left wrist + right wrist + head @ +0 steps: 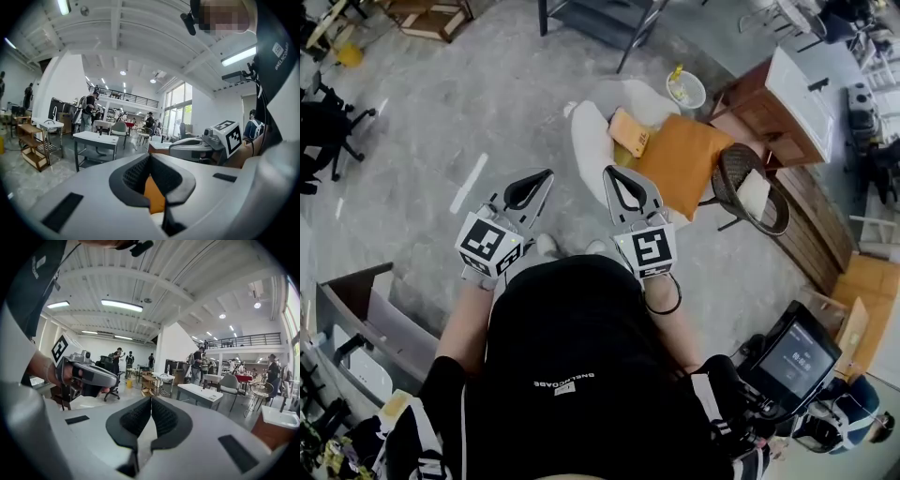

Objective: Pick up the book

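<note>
Starting closest in, the person's dark-clothed torso fills the bottom of the head view, with both tools held out in front at about the same reach. The left gripper (pixel 539 181) has its jaws pressed together with nothing between them. The right gripper (pixel 616 178) is likewise closed tip to tip and empty, as its own view confirms.

Just beyond the right gripper's tips lies the book (pixel 629 131), a tan cover resting flat on a white seat (pixel 592 141). An orange cushion (pixel 684 161) lies just beside it to the right, and farther off stand a wicker chair (pixel 769 211) and a white bucket (pixel 686 91).

The relation that matters is that the book sits almost straight ahead of the right gripper, a shade to its right, and lower than both tools. The left gripper would have to cross over, so the right hand is plainly nearer. The book's edges lie slantwise to the jaws — its long axis seems to run away and rightward, though it looks close to square. Closed jaws must spread before any grasp.
</note>
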Action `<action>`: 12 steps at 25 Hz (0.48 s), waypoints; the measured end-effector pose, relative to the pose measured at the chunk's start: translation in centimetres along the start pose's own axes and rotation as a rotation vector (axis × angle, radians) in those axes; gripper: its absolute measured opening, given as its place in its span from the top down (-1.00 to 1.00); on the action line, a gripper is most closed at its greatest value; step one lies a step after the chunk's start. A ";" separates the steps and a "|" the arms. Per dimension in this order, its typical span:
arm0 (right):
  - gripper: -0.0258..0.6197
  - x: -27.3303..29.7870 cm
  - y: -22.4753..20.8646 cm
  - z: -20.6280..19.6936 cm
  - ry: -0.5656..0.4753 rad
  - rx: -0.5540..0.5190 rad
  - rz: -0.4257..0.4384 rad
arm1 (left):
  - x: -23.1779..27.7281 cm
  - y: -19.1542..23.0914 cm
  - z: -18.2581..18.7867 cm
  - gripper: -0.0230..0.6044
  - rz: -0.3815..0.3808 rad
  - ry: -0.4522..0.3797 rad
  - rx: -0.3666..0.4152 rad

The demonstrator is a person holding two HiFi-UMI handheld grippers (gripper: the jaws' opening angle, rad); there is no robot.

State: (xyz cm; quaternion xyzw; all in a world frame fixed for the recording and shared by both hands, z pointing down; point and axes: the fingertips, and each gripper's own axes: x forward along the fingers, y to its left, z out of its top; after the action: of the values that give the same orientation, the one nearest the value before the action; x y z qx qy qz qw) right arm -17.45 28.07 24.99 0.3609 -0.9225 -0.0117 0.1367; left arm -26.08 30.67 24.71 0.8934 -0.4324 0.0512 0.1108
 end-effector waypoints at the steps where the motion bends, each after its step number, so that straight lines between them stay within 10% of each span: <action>1: 0.84 0.2 0.6 0.2 -0.010 0.002 0.002 | -0.5 0.3 -0.1 0.88 -0.006 -0.006 -0.005; 12: 0.84 2.0 4.9 0.1 -0.059 0.135 -0.040 | -4.9 3.8 -1.6 0.88 -0.130 -0.046 -0.130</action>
State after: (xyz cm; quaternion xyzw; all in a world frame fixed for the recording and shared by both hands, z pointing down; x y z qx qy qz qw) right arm -22.09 30.32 26.01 0.3873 -0.9173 0.0372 0.0844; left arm -32.13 32.48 25.92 0.9114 -0.3783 -0.0049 0.1617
